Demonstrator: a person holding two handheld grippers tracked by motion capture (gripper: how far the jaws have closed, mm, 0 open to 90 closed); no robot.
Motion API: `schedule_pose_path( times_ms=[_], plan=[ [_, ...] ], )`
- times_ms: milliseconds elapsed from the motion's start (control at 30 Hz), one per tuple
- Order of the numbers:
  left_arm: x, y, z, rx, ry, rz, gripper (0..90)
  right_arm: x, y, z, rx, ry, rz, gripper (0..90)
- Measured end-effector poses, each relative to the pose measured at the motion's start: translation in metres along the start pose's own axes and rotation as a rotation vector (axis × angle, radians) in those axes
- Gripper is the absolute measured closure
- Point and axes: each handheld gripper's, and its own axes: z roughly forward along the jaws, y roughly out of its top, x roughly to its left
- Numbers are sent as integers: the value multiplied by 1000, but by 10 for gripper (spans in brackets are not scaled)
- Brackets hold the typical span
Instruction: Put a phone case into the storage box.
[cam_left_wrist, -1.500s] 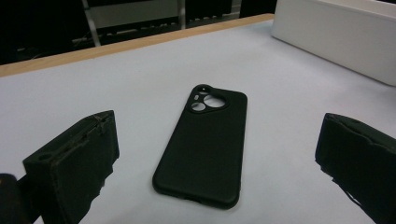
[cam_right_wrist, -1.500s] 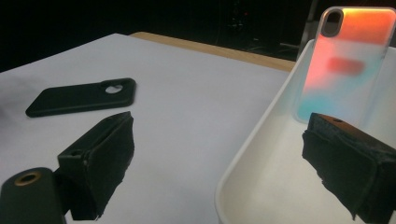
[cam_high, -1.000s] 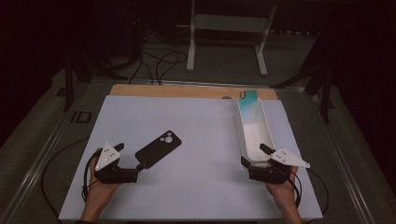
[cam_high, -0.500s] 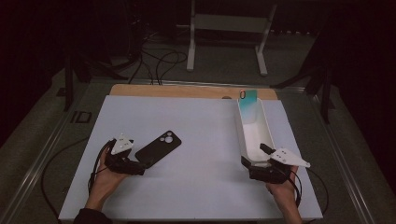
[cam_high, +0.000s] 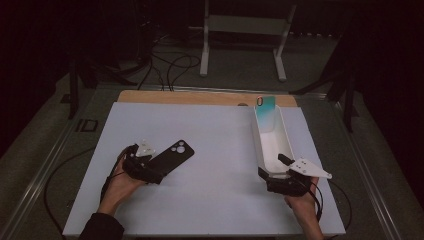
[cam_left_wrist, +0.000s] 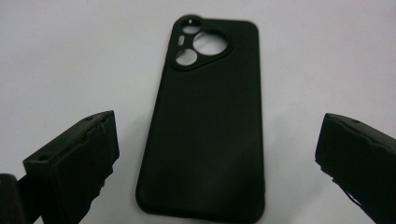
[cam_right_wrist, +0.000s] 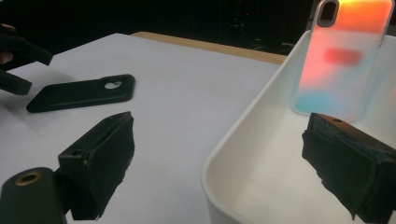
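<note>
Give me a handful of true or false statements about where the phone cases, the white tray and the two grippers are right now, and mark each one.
1. The black phone case lies flat on the white table. True.
2. The left gripper is clamped shut on the black case. False: its jaws stand open, one on each side of the case, apart from it.
3. A colourful phone case leans upright at the far end of the white tray. True.
4. The right gripper is at the tray's far end. False: it is at the near end, jaws open.
5. The black case sits inside the tray. False: it lies on the table, well apart from the tray.
</note>
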Motion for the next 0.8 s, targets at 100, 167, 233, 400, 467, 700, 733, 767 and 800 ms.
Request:
schedule_pose_path(
  times_ms=[100,167,233,400,467,700,733,767,800],
  plan=[
    [1,2,4,25,2,3,2,0,0,1,1,1,1,91],
    [3,4,7,42,3,7,2,0,0,1,1,2,2,91],
    [4,5,10,58,2,5,2,-1,0,1,-1,2,5,91],
    [5,6,20,102,11,15,2,-1,-1,0,0,5,6,91],
    [5,6,24,113,15,12,3,-1,-1,1,3,6,7,91],
    [8,6,33,163,13,6,19,1,-2,3,9,11,4,91],
    [9,6,34,170,6,4,21,1,-2,3,9,12,4,92],
    [9,6,34,170,6,4,23,1,-2,3,9,12,4,92],
    [9,6,35,176,1,3,23,1,-2,3,9,11,2,92]
  ],
)
